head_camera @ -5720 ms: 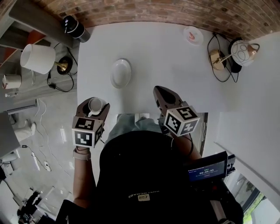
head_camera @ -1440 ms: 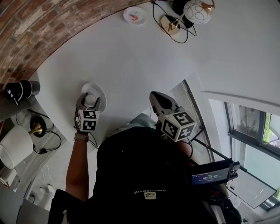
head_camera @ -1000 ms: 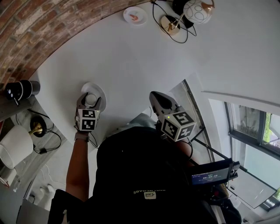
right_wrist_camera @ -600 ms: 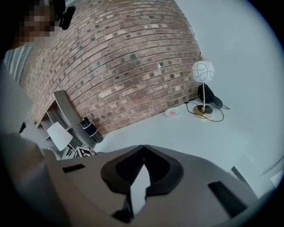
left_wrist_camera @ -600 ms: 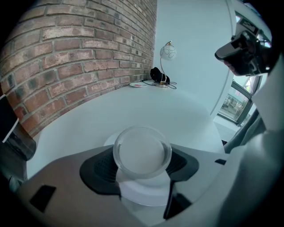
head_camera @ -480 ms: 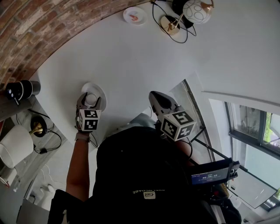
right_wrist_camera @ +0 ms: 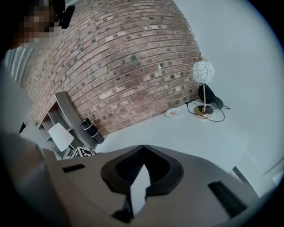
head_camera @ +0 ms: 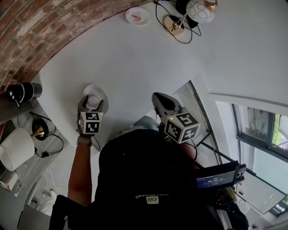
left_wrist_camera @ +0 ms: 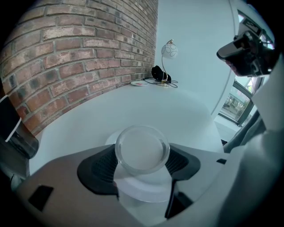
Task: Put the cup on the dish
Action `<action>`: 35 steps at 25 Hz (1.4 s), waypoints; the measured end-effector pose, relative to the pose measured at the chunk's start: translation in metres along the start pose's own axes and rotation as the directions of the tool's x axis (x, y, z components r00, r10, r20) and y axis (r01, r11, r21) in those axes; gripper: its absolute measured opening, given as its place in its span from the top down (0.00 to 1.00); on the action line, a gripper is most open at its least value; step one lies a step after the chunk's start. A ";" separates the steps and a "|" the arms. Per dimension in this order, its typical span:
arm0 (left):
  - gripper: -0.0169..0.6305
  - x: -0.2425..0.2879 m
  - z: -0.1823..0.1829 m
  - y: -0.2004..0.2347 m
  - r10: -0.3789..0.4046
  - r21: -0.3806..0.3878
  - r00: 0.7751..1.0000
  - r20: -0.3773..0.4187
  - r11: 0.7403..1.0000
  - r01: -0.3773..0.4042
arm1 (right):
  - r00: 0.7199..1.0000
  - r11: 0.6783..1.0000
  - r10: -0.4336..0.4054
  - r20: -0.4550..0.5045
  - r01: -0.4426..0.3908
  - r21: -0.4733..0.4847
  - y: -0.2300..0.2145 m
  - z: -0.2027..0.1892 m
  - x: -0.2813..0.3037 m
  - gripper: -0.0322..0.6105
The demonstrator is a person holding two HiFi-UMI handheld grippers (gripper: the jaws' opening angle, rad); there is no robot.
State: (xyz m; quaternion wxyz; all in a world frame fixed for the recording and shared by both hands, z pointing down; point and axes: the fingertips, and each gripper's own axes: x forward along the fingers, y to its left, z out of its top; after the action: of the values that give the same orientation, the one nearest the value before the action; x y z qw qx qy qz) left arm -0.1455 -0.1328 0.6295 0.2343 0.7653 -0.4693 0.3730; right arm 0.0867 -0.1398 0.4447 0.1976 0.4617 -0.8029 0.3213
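Observation:
A clear glass cup (head_camera: 93, 101) (left_wrist_camera: 142, 148) stands upright on the white dish (head_camera: 102, 91) (left_wrist_camera: 146, 189) near the table's left edge. My left gripper (head_camera: 93, 99) (left_wrist_camera: 142, 160) reaches around the cup, one dark pad on each side of it, and its jaws are opening, close to the glass but no longer squeezing it. The right gripper (head_camera: 158, 98) (right_wrist_camera: 143, 148) hovers over the table's near edge to the right, shut, its tips meeting with nothing between them.
The white table (head_camera: 135, 54) runs to a brick wall. A small plate with something pink (head_camera: 137, 15) and a globe lamp with black cable (head_camera: 198, 9) sit at the far end. Left of the table are a black cylinder (head_camera: 20, 92) and a white lampshade (head_camera: 15, 150).
The cup has been carried from near the table's front edge onto the dish. Over the last second the left gripper has stayed around it; the right gripper has barely moved.

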 end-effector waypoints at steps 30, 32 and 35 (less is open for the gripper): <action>0.51 -0.076 -0.031 -0.013 0.157 -0.074 0.988 -0.011 0.985 -0.157 | 0.975 0.971 0.220 -0.007 -0.220 -0.090 0.045 -0.003 0.006 0.94; 0.51 -0.088 -0.028 -0.012 0.180 -0.101 0.984 0.008 0.979 -0.178 | 0.970 0.965 0.241 -0.018 -0.242 -0.101 0.050 -0.003 0.008 0.94; 0.51 -0.107 -0.023 -0.010 0.212 -0.146 0.977 0.034 0.968 -0.206 | 0.960 0.953 0.277 -0.037 -0.279 -0.116 0.060 -0.005 0.011 0.94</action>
State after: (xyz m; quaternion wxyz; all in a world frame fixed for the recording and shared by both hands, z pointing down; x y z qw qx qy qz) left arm -0.1743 -0.0536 0.5584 0.2359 0.7019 -0.5782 0.3425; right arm 0.0292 -0.1206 0.4352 0.1859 0.3283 -0.8756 0.3016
